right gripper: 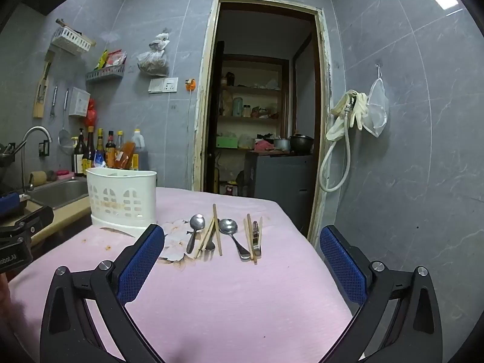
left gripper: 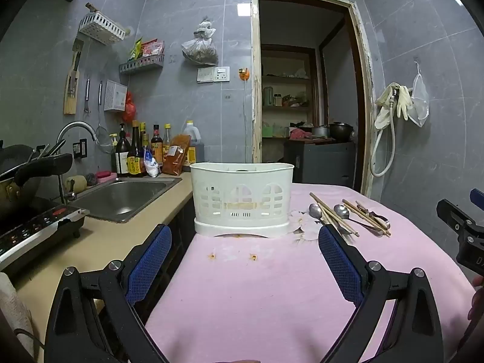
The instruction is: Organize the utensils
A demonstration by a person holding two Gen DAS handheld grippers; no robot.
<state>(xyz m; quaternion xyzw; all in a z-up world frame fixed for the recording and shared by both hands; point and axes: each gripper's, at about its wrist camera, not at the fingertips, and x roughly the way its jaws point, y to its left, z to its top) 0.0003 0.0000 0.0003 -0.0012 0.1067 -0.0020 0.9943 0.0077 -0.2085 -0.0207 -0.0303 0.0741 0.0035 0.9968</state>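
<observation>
A white slotted utensil holder (left gripper: 242,199) stands on the pink cloth (left gripper: 242,287), straight ahead of my left gripper (left gripper: 245,236), which is open and empty. The holder also shows at the left in the right wrist view (right gripper: 121,199). To its right lie two metal spoons (right gripper: 195,227) (right gripper: 230,230), several wooden chopsticks (right gripper: 217,230) and a small metal tool (right gripper: 256,236). My right gripper (right gripper: 242,236) is open and empty, a short way in front of them. The utensils also show in the left wrist view (left gripper: 348,214).
A steel sink (left gripper: 127,193) with sauce bottles (left gripper: 136,154) behind it lies left of the table. An induction cooker (left gripper: 36,227) and a wok (left gripper: 18,166) sit at the far left. A doorway (right gripper: 260,106) opens behind the table. The table's right edge drops off beside the grey wall.
</observation>
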